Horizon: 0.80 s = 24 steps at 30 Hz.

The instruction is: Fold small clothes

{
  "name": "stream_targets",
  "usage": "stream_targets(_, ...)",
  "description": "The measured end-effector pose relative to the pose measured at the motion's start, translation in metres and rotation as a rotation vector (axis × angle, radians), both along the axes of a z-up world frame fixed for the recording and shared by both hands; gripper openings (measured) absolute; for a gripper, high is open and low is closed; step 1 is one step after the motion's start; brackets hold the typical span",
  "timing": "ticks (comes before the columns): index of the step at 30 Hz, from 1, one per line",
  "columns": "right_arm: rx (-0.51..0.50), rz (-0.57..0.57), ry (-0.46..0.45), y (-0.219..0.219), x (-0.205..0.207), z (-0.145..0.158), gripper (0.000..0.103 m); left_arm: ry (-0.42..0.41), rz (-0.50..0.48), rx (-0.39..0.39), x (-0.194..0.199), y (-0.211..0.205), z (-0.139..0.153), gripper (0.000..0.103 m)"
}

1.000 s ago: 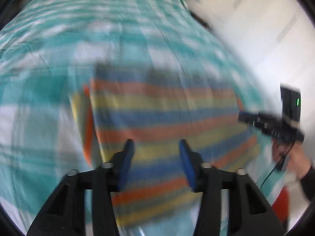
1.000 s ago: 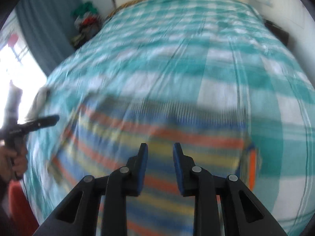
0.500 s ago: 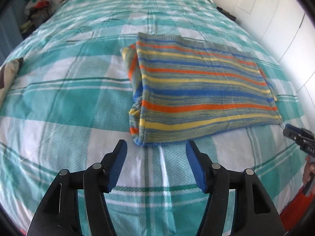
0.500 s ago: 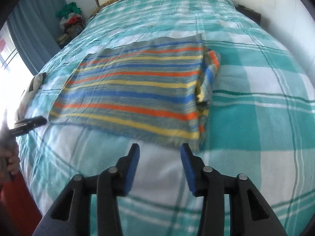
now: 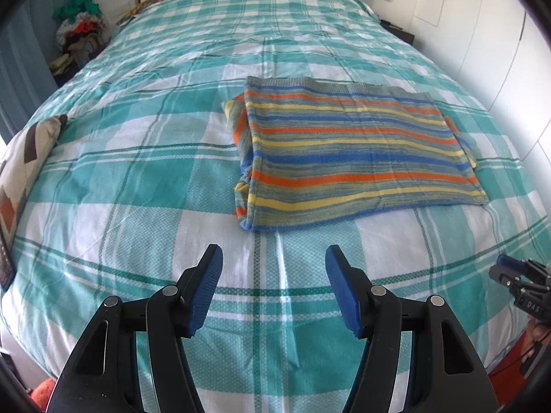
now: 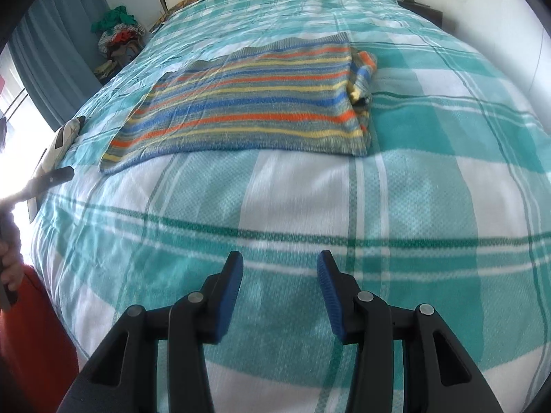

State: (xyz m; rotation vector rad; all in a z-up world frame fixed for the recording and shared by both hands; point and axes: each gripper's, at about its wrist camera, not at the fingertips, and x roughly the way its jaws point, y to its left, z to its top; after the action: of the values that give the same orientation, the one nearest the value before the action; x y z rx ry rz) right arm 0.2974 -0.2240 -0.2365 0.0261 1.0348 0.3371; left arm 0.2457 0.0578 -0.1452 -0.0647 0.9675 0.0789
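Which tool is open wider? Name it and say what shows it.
The left tool: the gap between its blue pads is clearly wider than the right tool's. Both are empty, over the checked bedspread.

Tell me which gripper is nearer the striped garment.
Left, by a small margin as far as the views show. The left gripper hovers open just short of the striped garment; the right gripper hangs open farther back over the bedspread.

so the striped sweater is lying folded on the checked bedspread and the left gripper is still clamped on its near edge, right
Not quite. The striped sweater does lie folded on the checked bedspread, but the left gripper is not clamped on it: its jaws stand open over bare bedspread, short of the sweater's near edge. The left wrist view shows this.
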Motion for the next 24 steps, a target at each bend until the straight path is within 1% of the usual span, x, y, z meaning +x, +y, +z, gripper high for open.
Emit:
stream_targets(3,-0.02,-0.006,-0.027,0.001,-0.011,0.001,0.046,0.005,0.022,0.011,-0.009,-0.001,-0.011,0.077)
stream_targets(5,-0.024,-0.019,-0.04,0.0,-0.017,-0.001,0.051,0.017,0.028,-0.002,-0.016,0.0,-0.027,0.078)
stream_targets(6,-0.021,-0.026,-0.04,-0.001,-0.019,-0.001,0.052,0.035,0.029,-0.005,-0.019,-0.001,-0.035,0.078)
stream_targets(8,-0.02,-0.041,-0.036,-0.002,-0.023,-0.005,0.054,0.099,0.032,-0.012,-0.025,-0.002,-0.061,0.078)
stream_targets(9,-0.024,-0.046,-0.029,-0.002,-0.025,-0.008,0.055,0.129,0.031,-0.019,-0.029,-0.002,-0.074,0.08)
stream_targets(10,-0.03,-0.047,-0.024,-0.002,-0.026,-0.011,0.057,0.115,0.028,-0.014,-0.035,-0.004,-0.08,0.082)
stream_targets(11,-0.04,-0.047,-0.018,0.0,-0.027,-0.014,0.059,0.067,0.018,0.013,-0.042,-0.007,-0.082,0.083)
stream_targets(13,-0.049,-0.054,-0.02,0.003,-0.03,-0.018,0.064,0.07,0.009,0.053,-0.042,-0.012,-0.083,0.086)
stream_targets(17,-0.095,-0.047,-0.036,0.012,-0.033,-0.023,0.073,0.078,0.022,0.047,-0.039,-0.01,-0.085,0.092)
stream_targets(19,-0.112,-0.043,-0.044,0.016,-0.034,-0.025,0.075,0.07,0.021,0.051,-0.039,-0.008,-0.088,0.097)
stream_targets(24,-0.136,-0.033,-0.057,0.021,-0.036,-0.027,0.079,0.074,0.021,0.049,-0.039,-0.005,-0.09,0.1)
